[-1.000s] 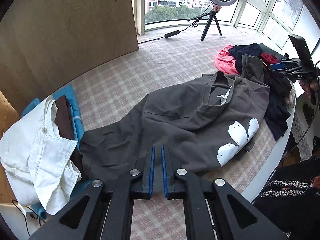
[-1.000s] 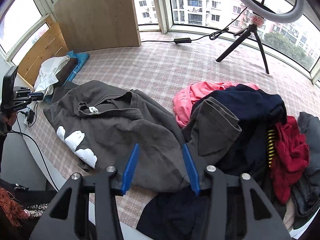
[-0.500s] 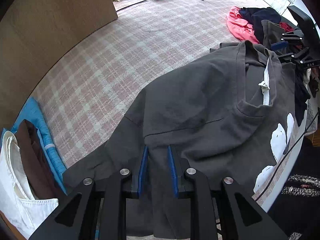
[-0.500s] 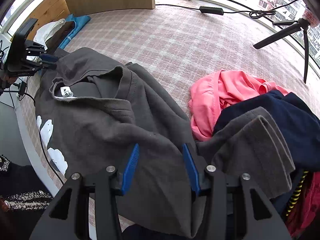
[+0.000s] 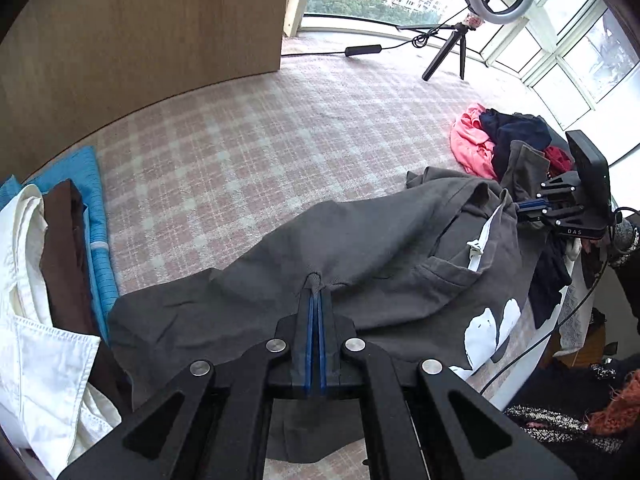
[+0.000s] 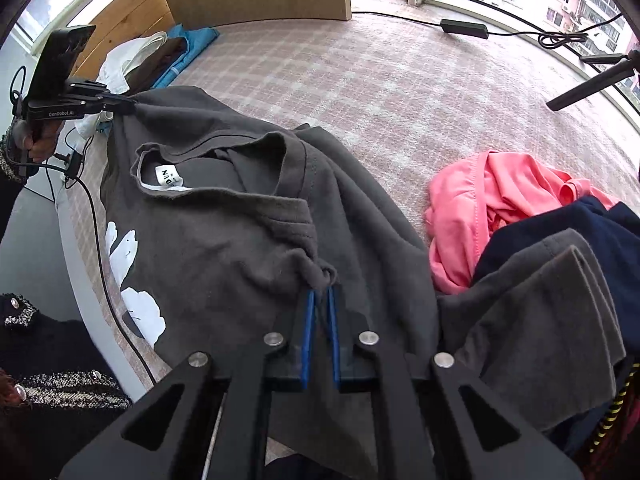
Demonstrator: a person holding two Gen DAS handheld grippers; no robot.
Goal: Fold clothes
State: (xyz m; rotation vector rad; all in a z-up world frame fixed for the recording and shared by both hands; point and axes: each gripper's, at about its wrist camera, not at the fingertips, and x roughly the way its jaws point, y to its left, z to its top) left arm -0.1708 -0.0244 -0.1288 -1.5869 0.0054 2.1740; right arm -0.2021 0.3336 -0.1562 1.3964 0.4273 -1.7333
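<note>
A dark grey T-shirt (image 5: 380, 236) with white print lies spread on the checked cloth, collar and label up (image 6: 168, 176). My left gripper (image 5: 314, 294) is closing on a pinched fold of its shoulder, and the fabric puckers at the blue pads. My right gripper (image 6: 320, 296) is closing on the other shoulder beside the collar, with cloth bunched at its tips. Each gripper shows in the other's view: the right gripper (image 5: 528, 205) at the shirt's far edge, the left gripper (image 6: 126, 104) likewise, held by a hand.
A stack of white, brown and blue folded clothes (image 5: 44, 280) lies at the left. A heap of pink, navy and red garments (image 6: 520, 208) sits at the right. A ring light on a tripod (image 5: 452, 52) and a wooden board (image 5: 140, 40) stand behind. The table edge runs near the person.
Both grippers have dropped onto the grey T-shirt and shut on its fabric, one at each shoulder. The jaws stood apart half a second ago.
</note>
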